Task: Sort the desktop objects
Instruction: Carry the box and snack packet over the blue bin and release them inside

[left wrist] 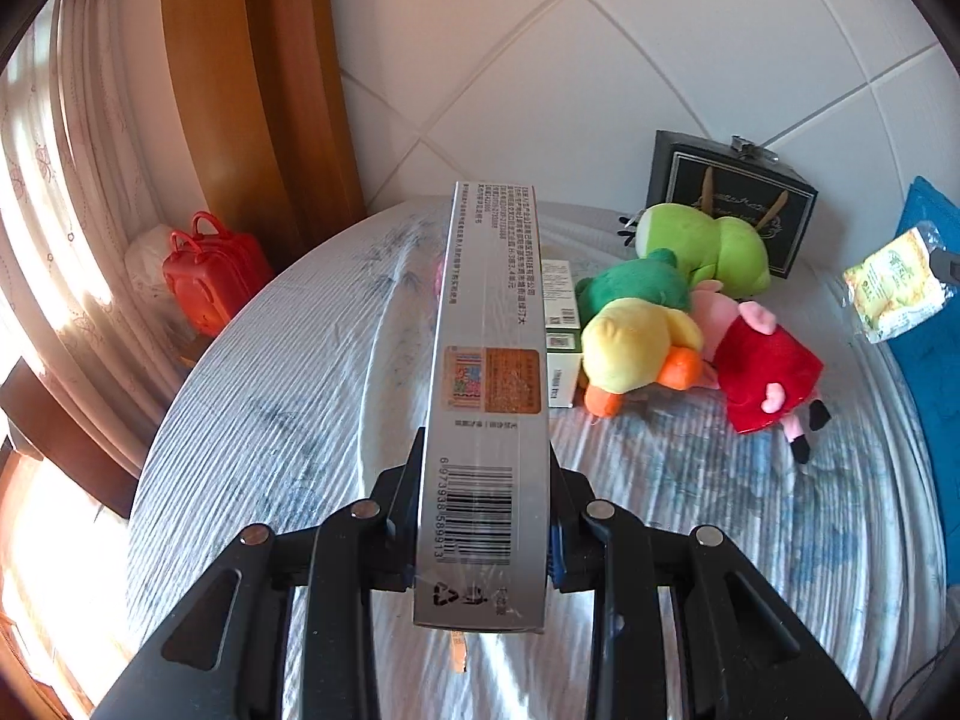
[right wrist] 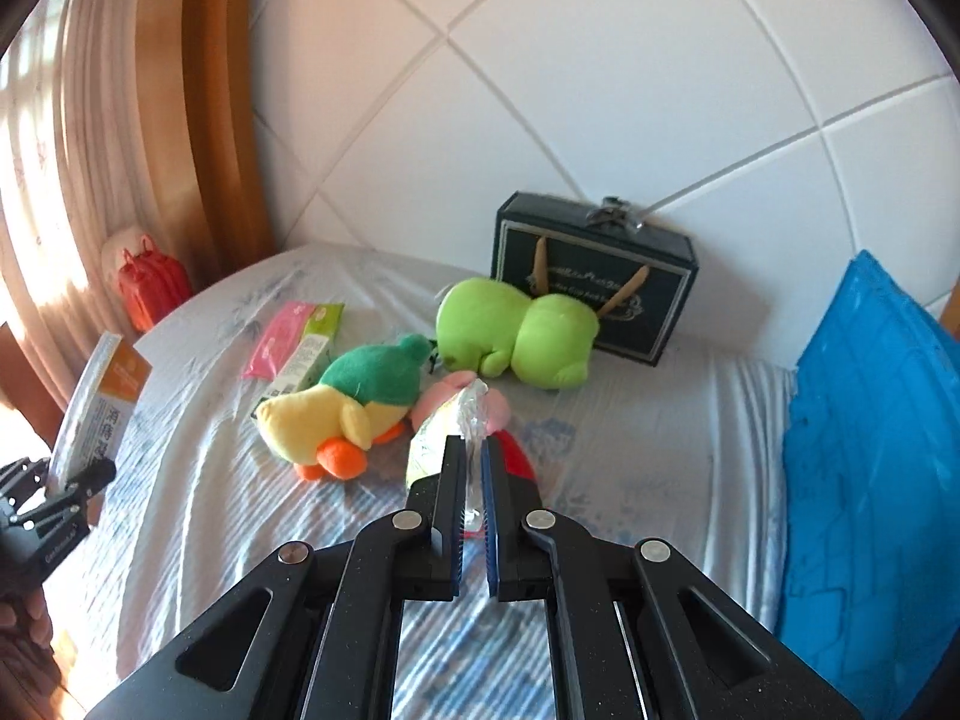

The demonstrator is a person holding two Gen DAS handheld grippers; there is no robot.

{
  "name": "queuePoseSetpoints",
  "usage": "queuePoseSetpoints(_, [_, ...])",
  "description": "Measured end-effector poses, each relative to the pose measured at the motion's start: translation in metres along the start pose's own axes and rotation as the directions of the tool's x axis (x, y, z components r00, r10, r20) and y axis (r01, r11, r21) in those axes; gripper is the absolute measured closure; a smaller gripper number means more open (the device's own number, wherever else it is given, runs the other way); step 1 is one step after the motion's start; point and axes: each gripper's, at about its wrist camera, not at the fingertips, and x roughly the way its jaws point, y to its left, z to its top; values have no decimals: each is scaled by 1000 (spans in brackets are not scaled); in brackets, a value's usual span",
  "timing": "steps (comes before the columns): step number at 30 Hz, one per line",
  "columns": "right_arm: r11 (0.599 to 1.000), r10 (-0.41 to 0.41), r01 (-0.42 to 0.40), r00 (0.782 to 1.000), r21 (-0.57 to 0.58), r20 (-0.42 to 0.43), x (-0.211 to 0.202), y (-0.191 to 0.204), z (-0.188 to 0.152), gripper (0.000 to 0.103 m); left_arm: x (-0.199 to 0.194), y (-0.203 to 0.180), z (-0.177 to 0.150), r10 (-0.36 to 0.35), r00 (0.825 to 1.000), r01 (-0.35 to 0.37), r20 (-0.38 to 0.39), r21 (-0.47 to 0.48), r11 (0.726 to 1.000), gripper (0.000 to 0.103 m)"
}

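Note:
My left gripper (left wrist: pixel 486 498) is shut on a long grey carton (left wrist: pixel 489 396) with a barcode, held above the cloth-covered table (left wrist: pixel 288 396). In the right wrist view that carton (right wrist: pixel 99 402) stands tilted at the far left in the left gripper (right wrist: pixel 66 495). My right gripper (right wrist: pixel 474 462) is shut on the clear edge of a yellow-green snack packet (right wrist: pixel 435 438), lifted off the table. The same packet (left wrist: pixel 894 285) hangs at the right edge of the left wrist view. Behind it lie a light-green plush frog (right wrist: pixel 516 333), a yellow duck plush (right wrist: pixel 336 408) and a pink pig plush (left wrist: pixel 762 372).
A white-green small box (right wrist: pixel 303 354) and a pink packet (right wrist: pixel 279 336) lie left of the plush toys. A dark gift box (right wrist: pixel 594 282) leans on the tiled wall. A blue cushion (right wrist: pixel 870 450) fills the right side. A red toy suitcase (left wrist: pixel 213 282) stands by the curtain.

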Motion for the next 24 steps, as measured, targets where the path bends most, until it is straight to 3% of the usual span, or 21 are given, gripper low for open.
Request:
queuePoseSetpoints(6, [996, -74, 64, 986, 68, 152, -85, -40, -7, 98, -49, -51, 7, -70, 994, 64, 86, 65, 996, 74])
queuePoseSetpoints(12, [978, -179, 146, 952, 147, 247, -155, -95, -26, 98, -95, -124, 21, -184, 968, 159, 170, 150, 976, 74])
queuePoseSetpoints(19, [931, -341, 265, 877, 251, 338, -241, -170, -52, 98, -150, -231, 36, -341, 903, 273, 260, 265, 925, 74])
queuePoseSetpoints(24, [868, -474, 373, 821, 328, 319, -286, -229, -78, 98, -189, -312, 41, -453, 845, 350, 282, 347, 870, 74])
